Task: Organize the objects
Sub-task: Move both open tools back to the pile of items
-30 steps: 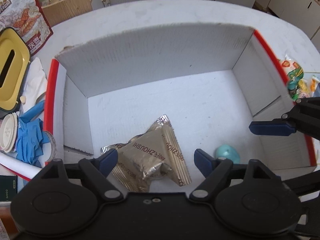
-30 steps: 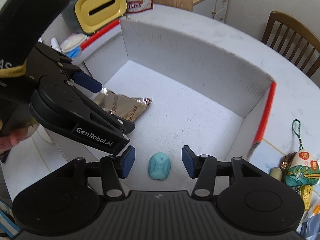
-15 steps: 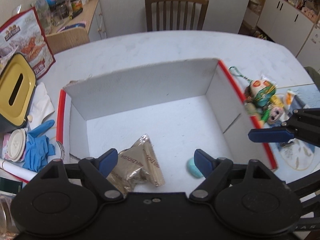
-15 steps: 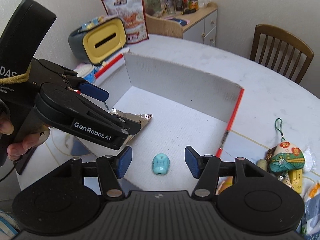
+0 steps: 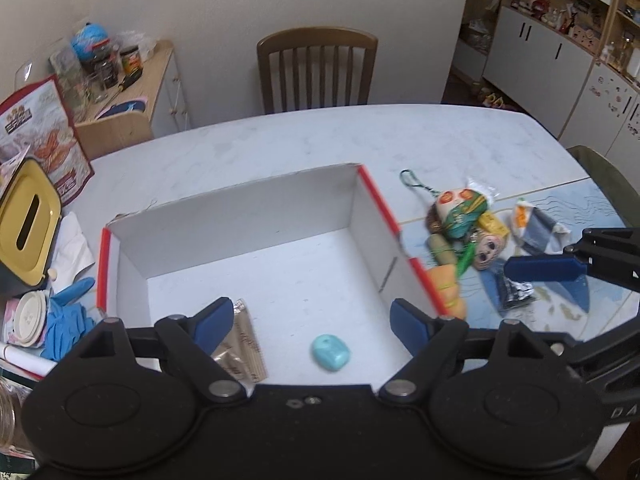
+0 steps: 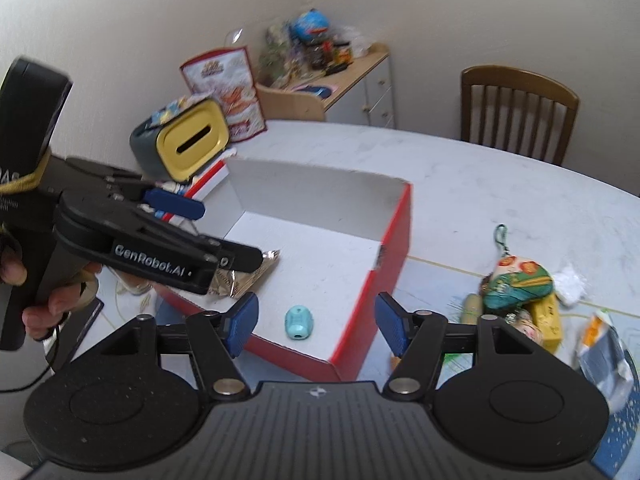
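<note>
- Left claw (image 5: 310,322): hanging wide open, gripping nothing, over the box's near edge.
- Right claw (image 6: 316,322): likewise gaping, empty.
- Red-edged white box (image 5: 248,216): sitting on the table (image 5: 280,136), holding a gold foil packet (image 5: 244,350) and a turquoise piece (image 5: 330,352).
- Toy pile (image 5: 466,224): lying right of the box.

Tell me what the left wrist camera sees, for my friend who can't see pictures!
An open white box with red edges sits on a pale table, holding a gold snack packet and a small turquoise object. The open, empty left gripper hovers over it. A pile of small toys lies right of the box.
</note>
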Action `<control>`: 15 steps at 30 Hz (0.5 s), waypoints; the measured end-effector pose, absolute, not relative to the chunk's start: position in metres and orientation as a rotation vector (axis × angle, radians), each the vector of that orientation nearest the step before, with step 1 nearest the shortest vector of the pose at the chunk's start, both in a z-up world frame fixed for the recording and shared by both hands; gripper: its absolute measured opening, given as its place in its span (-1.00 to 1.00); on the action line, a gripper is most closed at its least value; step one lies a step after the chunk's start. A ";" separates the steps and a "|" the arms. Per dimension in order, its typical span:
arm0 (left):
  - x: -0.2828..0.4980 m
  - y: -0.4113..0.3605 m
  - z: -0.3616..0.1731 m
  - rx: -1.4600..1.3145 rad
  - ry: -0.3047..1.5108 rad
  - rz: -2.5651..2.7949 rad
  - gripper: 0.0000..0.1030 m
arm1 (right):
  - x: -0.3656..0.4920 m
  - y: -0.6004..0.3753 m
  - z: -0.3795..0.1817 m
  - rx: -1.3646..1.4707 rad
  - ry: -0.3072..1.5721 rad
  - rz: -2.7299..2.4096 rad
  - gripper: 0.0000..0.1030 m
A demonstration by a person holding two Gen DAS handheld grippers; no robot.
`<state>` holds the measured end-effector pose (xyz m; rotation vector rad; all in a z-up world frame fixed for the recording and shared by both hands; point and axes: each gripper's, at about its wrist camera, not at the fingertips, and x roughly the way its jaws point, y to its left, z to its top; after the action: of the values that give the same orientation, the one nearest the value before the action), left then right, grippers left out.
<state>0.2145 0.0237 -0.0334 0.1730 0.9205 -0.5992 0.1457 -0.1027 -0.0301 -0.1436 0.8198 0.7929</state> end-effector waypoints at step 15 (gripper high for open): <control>0.167 -0.026 -0.017 0.142 0.858 -0.631 0.78 | 0.139 -0.202 -0.011 -0.015 0.718 0.720 0.45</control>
<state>0.1665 -0.0256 -0.0169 0.1420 0.8576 -0.6312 0.1392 -0.2016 -0.0107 -0.0149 0.7182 0.7204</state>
